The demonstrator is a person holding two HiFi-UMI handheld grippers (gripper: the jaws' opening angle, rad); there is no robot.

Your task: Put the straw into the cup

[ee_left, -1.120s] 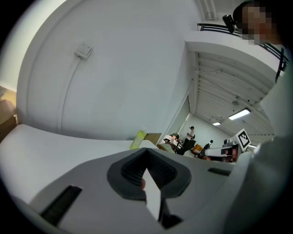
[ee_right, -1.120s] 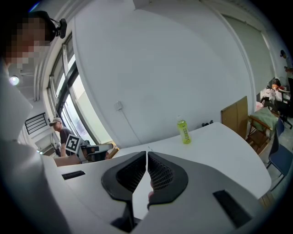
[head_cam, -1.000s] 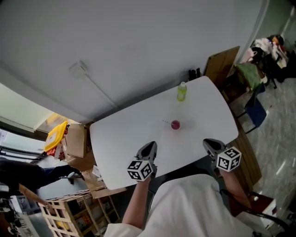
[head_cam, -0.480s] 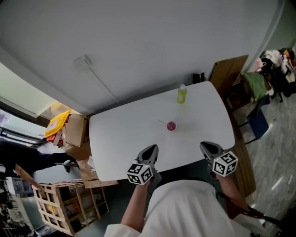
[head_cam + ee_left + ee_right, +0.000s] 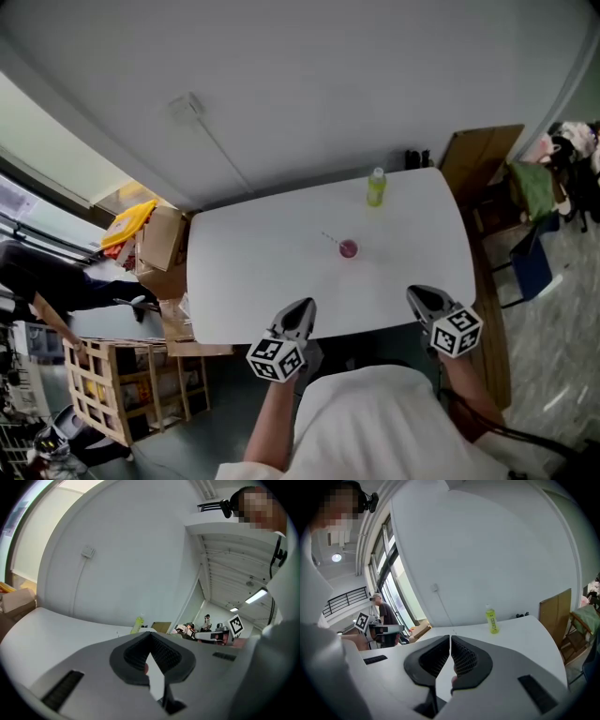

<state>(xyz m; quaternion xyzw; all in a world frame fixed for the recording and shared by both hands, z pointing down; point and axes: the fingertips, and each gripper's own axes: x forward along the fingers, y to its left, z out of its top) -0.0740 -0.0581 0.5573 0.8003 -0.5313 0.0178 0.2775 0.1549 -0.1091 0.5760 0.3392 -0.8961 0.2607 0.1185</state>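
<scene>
— What's changing over there on the white rounded tabletop (image 5: pixel 253 281)?

— Not much. The left hand-held gripper (image 5: pixel 302 307) is looking drawn back toward the near edge. A second ago its marker cube was sitting over the white surface, and now it's hanging past it. The right hand-held gripper (image 5: pixel 419 295) is barely shifting. Both are staying pinched fully together, with nothing between the jaws.

— So the job isn't getting under way?

— I'm judging not. Neither one is reaching for anything, and both are hovering well apart from the pieces that matter.

— Where are those sitting?

— The yellow-green plastic bottle (image 5: pixel 376 187) is standing at the far edge. Nearer the middle, the small pink cup (image 5: pixel 349 248) is sitting upright, and the thin pale straw (image 5: pixel 330 238) is lying flat on the tabletop just beside it, on its far left side.

— How's the straw looking?

— Tiny from here, showing as a faint slender line slanting toward the cup. I'm not making out whether it's touching the cup.
</scene>
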